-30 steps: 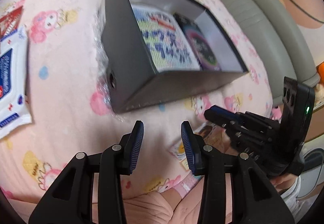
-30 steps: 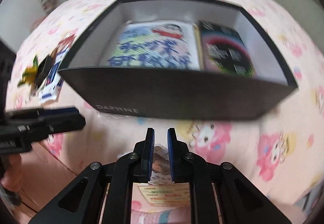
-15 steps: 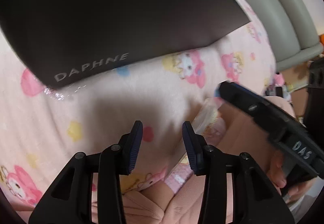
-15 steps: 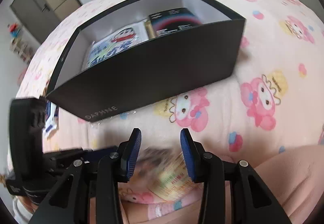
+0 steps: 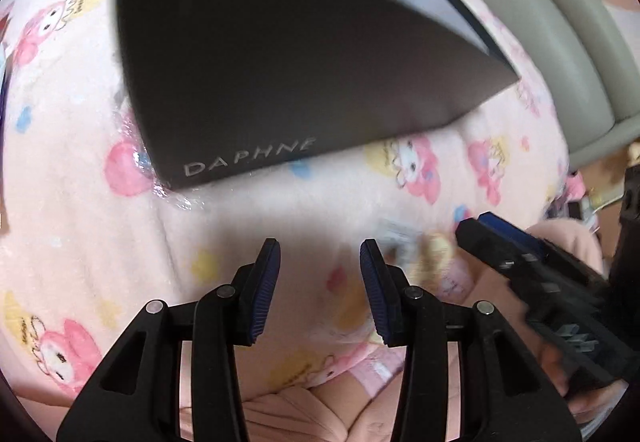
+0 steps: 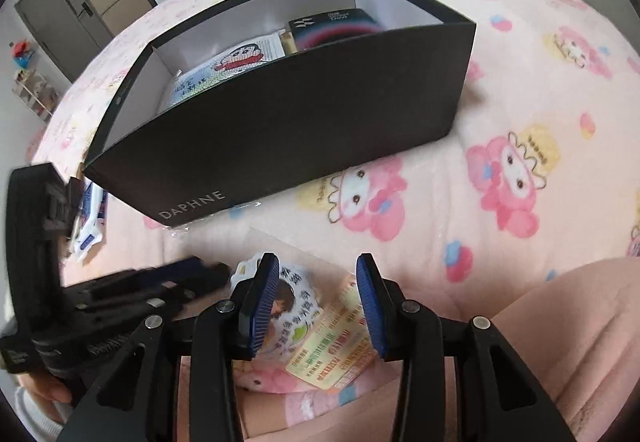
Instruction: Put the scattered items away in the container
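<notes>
**Snack packet waiting near the box**

Right gripper hovers, fingers spread, over a printed snack packet on the bed blanket — near the black DAPHNE box. Left gripper, also spread, holds nothing. Likely next: pinch the packet's edge and lift it into the box.

Black box wall hides its contents.

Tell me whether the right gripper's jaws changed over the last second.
Yes. The right gripper was nearly shut on the snack packet; now its jaws stand wide apart, the packet lying on the blanket.
</notes>
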`<state>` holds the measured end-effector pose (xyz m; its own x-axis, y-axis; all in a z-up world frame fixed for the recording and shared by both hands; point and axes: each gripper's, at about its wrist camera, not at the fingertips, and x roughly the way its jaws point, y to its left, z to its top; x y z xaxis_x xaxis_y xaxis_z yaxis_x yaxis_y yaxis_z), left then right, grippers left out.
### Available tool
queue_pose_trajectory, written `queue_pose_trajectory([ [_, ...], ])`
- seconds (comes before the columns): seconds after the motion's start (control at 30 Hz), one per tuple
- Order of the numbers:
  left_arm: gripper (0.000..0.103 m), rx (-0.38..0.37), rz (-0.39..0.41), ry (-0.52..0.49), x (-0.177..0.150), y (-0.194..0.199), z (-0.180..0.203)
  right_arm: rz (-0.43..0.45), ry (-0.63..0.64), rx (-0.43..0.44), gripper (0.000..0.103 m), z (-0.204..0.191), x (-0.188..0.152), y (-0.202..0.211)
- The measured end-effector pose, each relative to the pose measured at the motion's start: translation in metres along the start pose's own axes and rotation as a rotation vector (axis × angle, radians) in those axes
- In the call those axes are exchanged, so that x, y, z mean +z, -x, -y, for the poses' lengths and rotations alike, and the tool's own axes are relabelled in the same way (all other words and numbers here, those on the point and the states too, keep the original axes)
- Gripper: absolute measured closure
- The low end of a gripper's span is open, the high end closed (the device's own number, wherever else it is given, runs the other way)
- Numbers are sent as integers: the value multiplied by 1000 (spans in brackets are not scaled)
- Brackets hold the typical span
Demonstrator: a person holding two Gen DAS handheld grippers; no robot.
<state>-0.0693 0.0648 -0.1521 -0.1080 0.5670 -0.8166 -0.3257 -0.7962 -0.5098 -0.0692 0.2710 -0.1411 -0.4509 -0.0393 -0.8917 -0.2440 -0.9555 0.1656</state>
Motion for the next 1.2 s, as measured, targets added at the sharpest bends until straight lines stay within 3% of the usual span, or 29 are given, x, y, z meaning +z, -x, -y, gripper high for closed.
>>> queue_pose_trajectory([
  [0.1, 61, -35, -35, -8, -1, -6, 4, 1, 13, -13, 67, 0, 0, -2],
  [0.33, 56, 37, -76, -30, -3, -31, 12, 2, 43, -44, 67, -1, -2, -8],
  [0.37, 59, 45, -81, -33, -4, -34, 14, 3, 48, -49, 67, -1, -2, -9],
  [0.43, 84, 66, -90, -57, -6, -35, 17, 7, 66, -62, 67, -3, -3, -9],
  [0.53, 99, 139, -63, -105, -17, -24, 21, 6, 100, -51, 67, -9, -6, -9],
  [0.63, 102, 207, 9, -121, -31, -1, 23, -29, 92, 28, 67, -10, -9, -13],
  [0.7, 103, 217, 59, -60, -36, 16, 15, -63, 64, 91, 67, -6, -11, -17],
  [0.77, 103, 187, 75, 1, -36, 25, 3, -88, 51, 128, 67, -4, -14, -18],
  [0.87, 102, 59, 31, 73, -30, 22, -14, -102, 50, 139, 67, -3, -22, -15],
  [0.9, 96, 40, 12, 84, -28, 17, -16, -97, 57, 128, 67, -5, -25, -14],
  [0.93, 84, 32, -5, 86, -26, 11, -16, -90, 62, 114, 67, -7, -30, -11],
  [1.03, 80, 2, -56, 85, -21, -12, -10, -70, 51, 70, 67, -7, -35, -7],
  [1.1, 81, -22, -89, 81, -18, -29, -4, -60, 26, 71, 67, 0, -31, -7],
  [1.2, 97, -28, -102, 60, -20, -33, 1, -50, 28, 53, 67, 1, -30, -7],
])
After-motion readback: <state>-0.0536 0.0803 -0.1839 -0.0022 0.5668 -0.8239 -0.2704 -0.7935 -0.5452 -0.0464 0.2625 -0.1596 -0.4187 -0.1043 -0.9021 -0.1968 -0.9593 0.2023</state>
